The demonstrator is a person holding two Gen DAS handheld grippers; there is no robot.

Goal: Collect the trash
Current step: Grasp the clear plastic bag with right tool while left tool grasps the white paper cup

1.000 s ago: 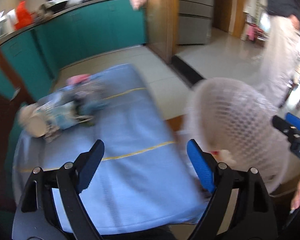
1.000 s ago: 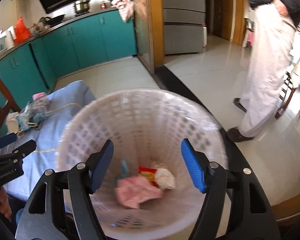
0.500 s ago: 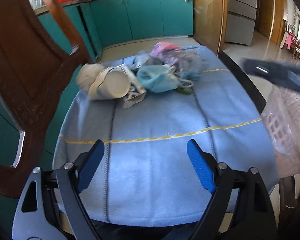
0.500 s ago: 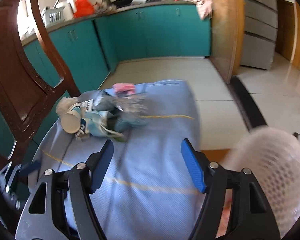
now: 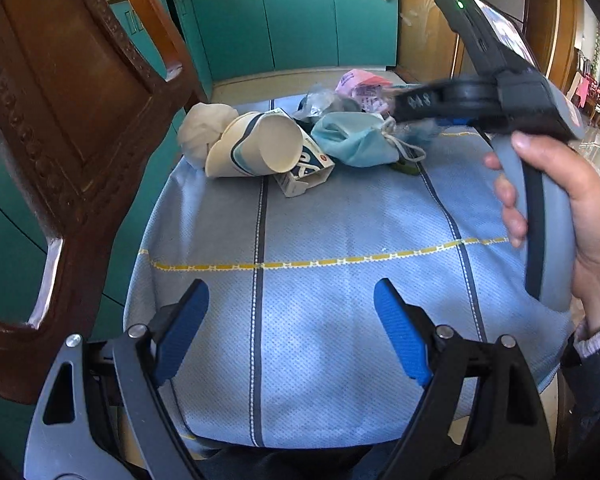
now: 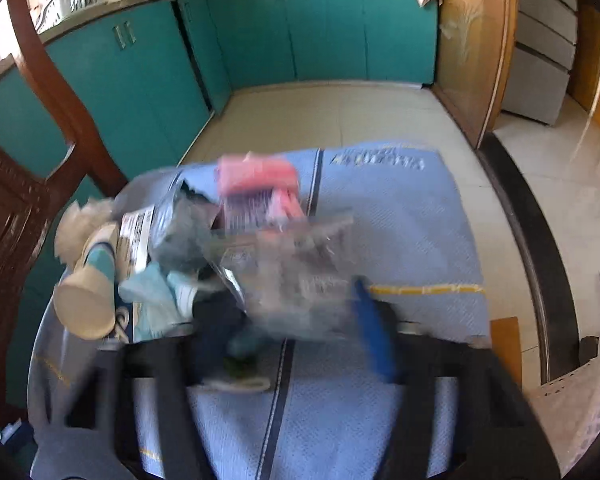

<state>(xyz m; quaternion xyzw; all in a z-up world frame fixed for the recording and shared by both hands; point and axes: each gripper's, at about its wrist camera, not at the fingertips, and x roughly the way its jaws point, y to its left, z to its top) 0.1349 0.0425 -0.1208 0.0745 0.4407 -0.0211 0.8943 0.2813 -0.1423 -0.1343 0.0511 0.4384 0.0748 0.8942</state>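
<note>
Two grippers work here: our left gripper (image 5: 290, 330) hangs wide and empty over the table's near edge, while our right gripper (image 6: 300, 320) is closing around crumpled clear plastic wrap (image 6: 296, 276) near the far edge. Whether its pads press yet, blur hides. Beside it, the paper cup (image 5: 256, 148) lies sideways, mouth toward us.

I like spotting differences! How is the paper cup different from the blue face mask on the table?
The paper cup is stiff, white with a dark stripe, lying on its side with its mouth open. The face mask is soft, light blue and crumpled, with a string loop. Both lie on the blue cloth, in one trash pile.
</note>
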